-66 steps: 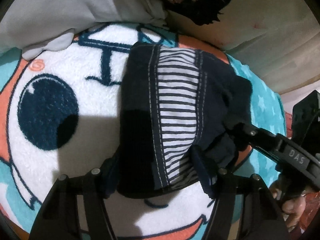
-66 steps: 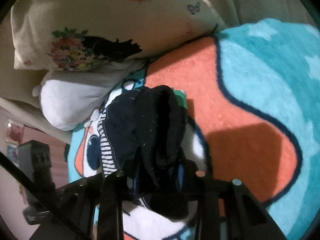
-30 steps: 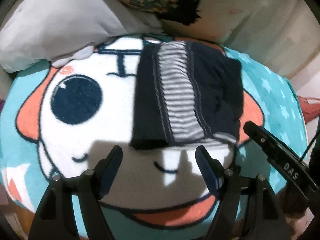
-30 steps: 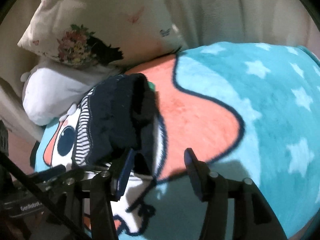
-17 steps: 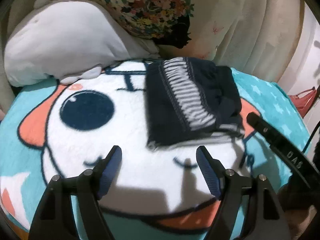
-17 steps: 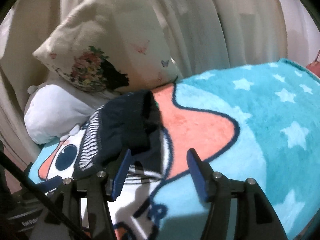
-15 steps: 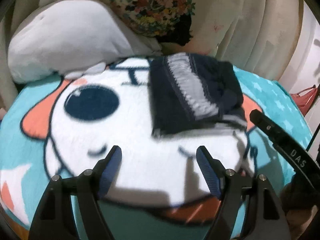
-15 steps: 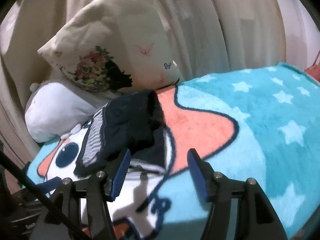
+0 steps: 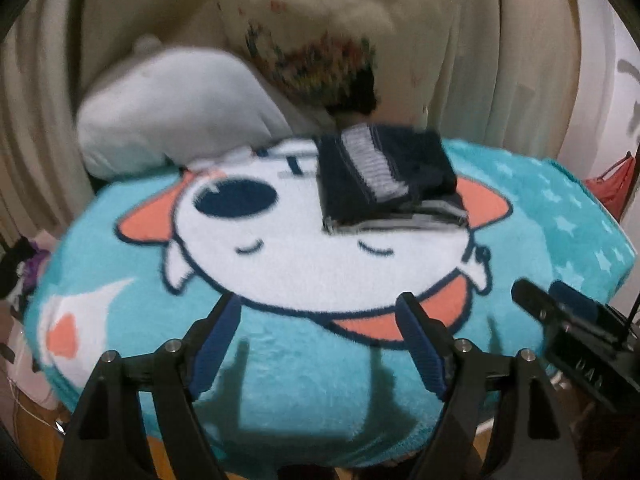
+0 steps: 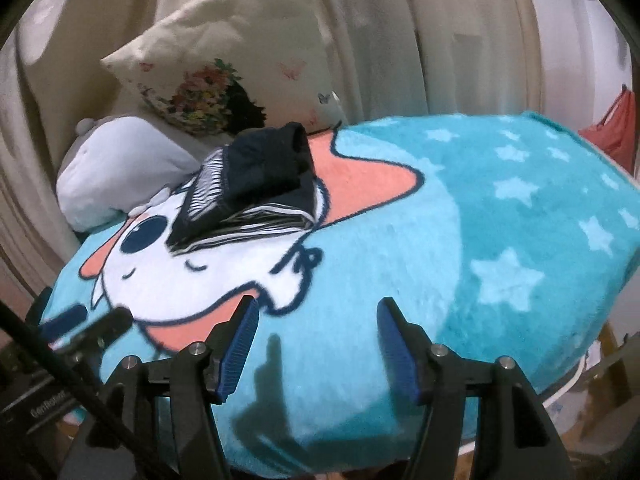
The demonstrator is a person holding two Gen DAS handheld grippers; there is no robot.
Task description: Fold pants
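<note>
You see the pants point(image 9: 384, 168) as soft matt knit cloth, navy with a striped panel. Under them your blanket point(image 10: 500, 208) looks plush and fuzzy. The floral pillow point(image 10: 240, 60) is smooth woven fabric; the grey cushion point(image 10: 116, 164) looks velvety. Your left gripper point(image 9: 316, 344) and right gripper point(image 10: 316, 336) are matt black plastic with ribbed blue pads point(image 10: 238, 350) and shiny metal screws point(image 10: 197, 347).

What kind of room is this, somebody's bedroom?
Probably a bedroom or a cosy home corner. A floral pillow and a grey plush lean against cream curtains, and the folded pants lie on a fluffy cartoon blanket.
</note>
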